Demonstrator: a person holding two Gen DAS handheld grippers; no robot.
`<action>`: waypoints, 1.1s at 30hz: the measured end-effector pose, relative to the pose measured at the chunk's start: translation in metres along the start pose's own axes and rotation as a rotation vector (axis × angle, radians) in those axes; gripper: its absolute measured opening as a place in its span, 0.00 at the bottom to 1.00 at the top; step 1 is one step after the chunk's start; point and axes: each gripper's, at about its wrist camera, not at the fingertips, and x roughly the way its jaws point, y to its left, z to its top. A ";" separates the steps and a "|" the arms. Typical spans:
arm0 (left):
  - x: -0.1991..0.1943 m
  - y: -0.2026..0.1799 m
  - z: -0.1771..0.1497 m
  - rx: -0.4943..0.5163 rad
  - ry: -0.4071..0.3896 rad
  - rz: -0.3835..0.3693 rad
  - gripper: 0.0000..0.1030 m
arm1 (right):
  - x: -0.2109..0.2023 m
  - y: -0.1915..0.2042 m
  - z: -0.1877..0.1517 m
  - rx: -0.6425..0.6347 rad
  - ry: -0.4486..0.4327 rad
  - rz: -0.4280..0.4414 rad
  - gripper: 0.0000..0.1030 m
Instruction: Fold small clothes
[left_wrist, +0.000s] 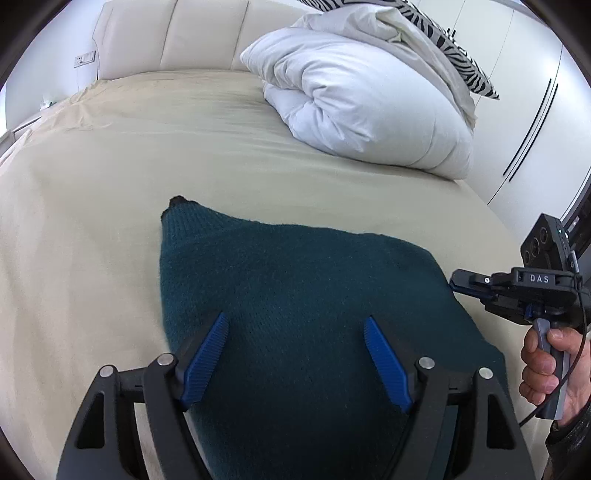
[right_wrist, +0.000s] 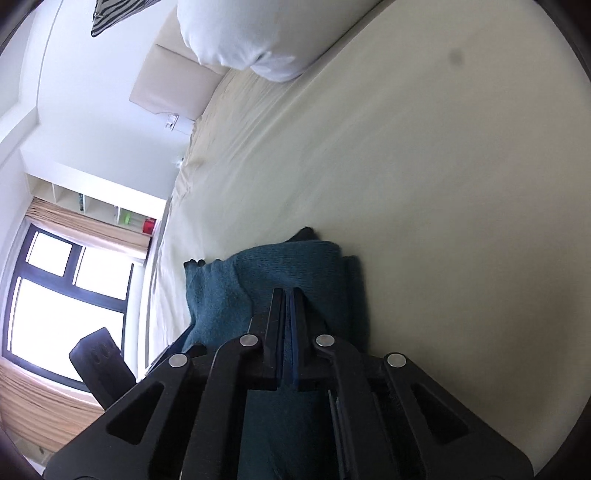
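a dark teal knitted garment (left_wrist: 295, 295) lay on the beige sheet of the bed (left_wrist: 147, 155), folded over on itself so that a doubled edge showed along its far side in the right wrist view (right_wrist: 295, 266), with a small black tip poking out at its far left corner. the left tongs (left_wrist: 295, 328) hovered low over the near part of the garment with their blue ribbed pads (left_wrist: 207, 362) spread wide apart, released and holding nothing; knit showed between the pads, and whether they touched it could not be told. the right tongs (right_wrist: 288, 295) were clenched, the two fingers pressed together with only a thin slit between them, lying over the garment's right edge; whether any cloth was pinched in that slit could not be told. from the left wrist view the right tongs (left_wrist: 456, 282) reached in from the right side, their tip just at the garment's right border, and the person's right hand (left_wrist: 546, 365) was wrapped round the grey handle below a black body marked "das". farther up the bed a bundled white duvet (left_wrist: 369, 110) sat near the cream padded headboard (left_wrist: 177, 37), with a zebra-striped cushion (left_wrist: 458, 51) behind it. in the right wrist view a window (right_wrist: 66, 295) with dark frames and tan curtains stood beyond the bed's edge, and open white shelves (right_wrist: 92, 206) beside it.
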 end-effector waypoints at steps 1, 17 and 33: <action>-0.009 0.001 -0.001 -0.013 -0.014 -0.006 0.75 | -0.015 0.000 -0.005 -0.020 -0.020 -0.022 0.08; -0.032 0.051 -0.051 -0.354 0.143 -0.172 0.77 | -0.047 -0.003 -0.070 -0.040 0.126 0.062 0.75; -0.009 0.025 -0.037 -0.284 0.234 -0.131 0.48 | 0.013 0.011 -0.056 -0.063 0.262 -0.064 0.28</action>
